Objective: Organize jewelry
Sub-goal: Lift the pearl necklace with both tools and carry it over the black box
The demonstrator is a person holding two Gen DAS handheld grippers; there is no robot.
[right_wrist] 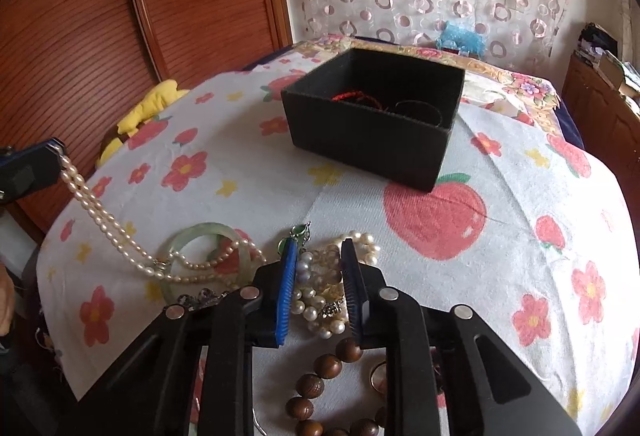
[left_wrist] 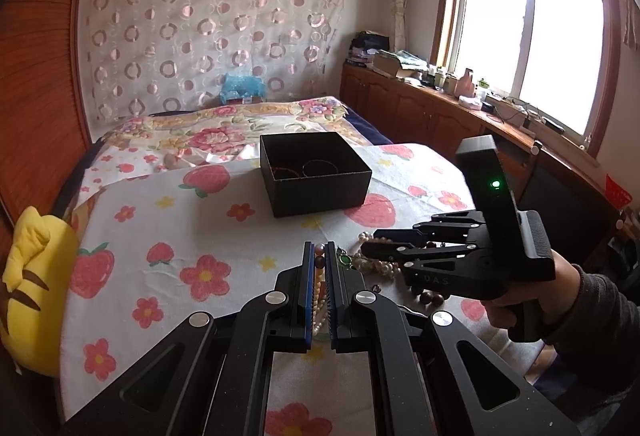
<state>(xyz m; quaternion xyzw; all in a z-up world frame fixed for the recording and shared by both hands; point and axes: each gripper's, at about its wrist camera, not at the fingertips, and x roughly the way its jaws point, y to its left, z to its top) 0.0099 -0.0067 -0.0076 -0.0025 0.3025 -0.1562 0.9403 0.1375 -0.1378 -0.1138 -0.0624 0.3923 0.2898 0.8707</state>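
Organizing in progress. The black box [right_wrist: 372, 116] on the bench [right_wrist: 520, 256] already holds a red cord bracelet [right_wrist: 348, 97] and a dark bangle. The left gripper [left_wrist: 319, 256] pinches the pearl necklace [right_wrist: 120, 236], lifted at one end. The right gripper [right_wrist: 320, 256], jaws part-spread, straddles the pearl pile [right_wrist: 320, 300] (grip unclear). A jade bangle [right_wrist: 200, 232] and wooden beads [right_wrist: 320, 380] remain outside.
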